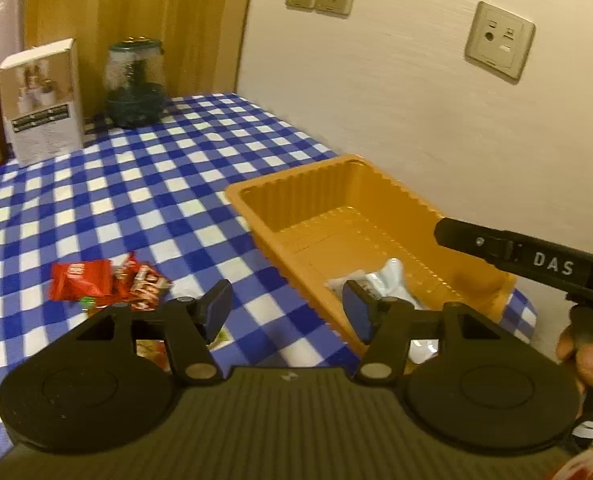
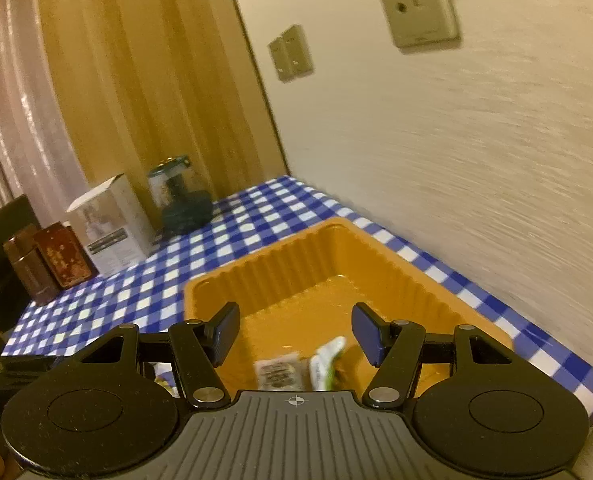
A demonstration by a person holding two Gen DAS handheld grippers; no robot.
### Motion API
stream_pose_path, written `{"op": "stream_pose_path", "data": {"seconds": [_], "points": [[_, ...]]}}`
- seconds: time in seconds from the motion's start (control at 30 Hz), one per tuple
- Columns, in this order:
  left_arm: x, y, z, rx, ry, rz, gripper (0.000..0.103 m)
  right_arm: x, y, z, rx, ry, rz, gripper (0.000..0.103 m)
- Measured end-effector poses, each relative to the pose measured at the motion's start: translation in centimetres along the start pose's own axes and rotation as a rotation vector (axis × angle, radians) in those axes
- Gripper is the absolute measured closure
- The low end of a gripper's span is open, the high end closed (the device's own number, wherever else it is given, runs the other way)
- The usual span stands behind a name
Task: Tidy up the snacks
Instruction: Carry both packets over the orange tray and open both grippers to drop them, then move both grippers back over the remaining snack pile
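Note:
An orange plastic tray (image 1: 288, 196) (image 2: 280, 264) sits on the blue-and-white checked tablecloth by the wall. White snack packets (image 1: 392, 280) (image 2: 284, 372) lie at its near end. Red snack packets (image 1: 104, 284) lie on the cloth left of the tray. My left gripper (image 1: 288, 312) hovers open over the cloth at the tray's near left rim, nothing between its blue pads. My right gripper (image 2: 294, 330) is open above the tray's near end, the white packets lying loose below it. In the left wrist view the right gripper's black body, with a hand on it, reaches over the tray from the right.
At the back left stand a white carton (image 1: 42, 100) (image 2: 108, 228), a glass jar with a dark lid (image 1: 136, 84) (image 2: 180, 200) and two brown tins (image 2: 52, 264). A yellow curtain hangs behind them. The wall with sockets runs along the table's right edge.

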State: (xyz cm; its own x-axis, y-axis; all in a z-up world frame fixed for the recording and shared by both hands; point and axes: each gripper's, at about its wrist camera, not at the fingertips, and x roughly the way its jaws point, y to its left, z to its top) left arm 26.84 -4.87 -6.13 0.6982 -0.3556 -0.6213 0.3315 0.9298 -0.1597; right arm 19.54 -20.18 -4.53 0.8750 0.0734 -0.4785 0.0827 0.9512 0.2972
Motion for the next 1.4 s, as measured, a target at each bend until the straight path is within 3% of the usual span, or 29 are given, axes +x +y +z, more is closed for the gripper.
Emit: {"op": "stream_pose_path", "data": {"seconds": [0.4,0.73,1.0,1.23,1.4], "points": [[-3.9,5.9,-1.6,-0.036,-0.019,0.165,0.031,0.5,4.8,-0.5,-0.063,0.027,0.100,0.041],[-7.0,9.3,-4.1,-0.048,-0.005,0.274,0.025,1.8,10.1,-1.6,-0.083,0.107,0.215,0.041],[-5.3,10.8,-6.7,-0.017,0.040,0.252,0.025,3.7,13.1,-2.6,-0.150,0.184,0.217,0.041],[-2.9,10.9,-6.7,0.038,0.056,0.167,0.023,4.8,13.6,-3.4,-0.195,0.231,0.228,0.041],[-1.1,10.6,-6.2,0.105,0.062,0.145,0.019,5.9,14.0,-3.4,-0.210,0.265,0.227,0.042]]}}
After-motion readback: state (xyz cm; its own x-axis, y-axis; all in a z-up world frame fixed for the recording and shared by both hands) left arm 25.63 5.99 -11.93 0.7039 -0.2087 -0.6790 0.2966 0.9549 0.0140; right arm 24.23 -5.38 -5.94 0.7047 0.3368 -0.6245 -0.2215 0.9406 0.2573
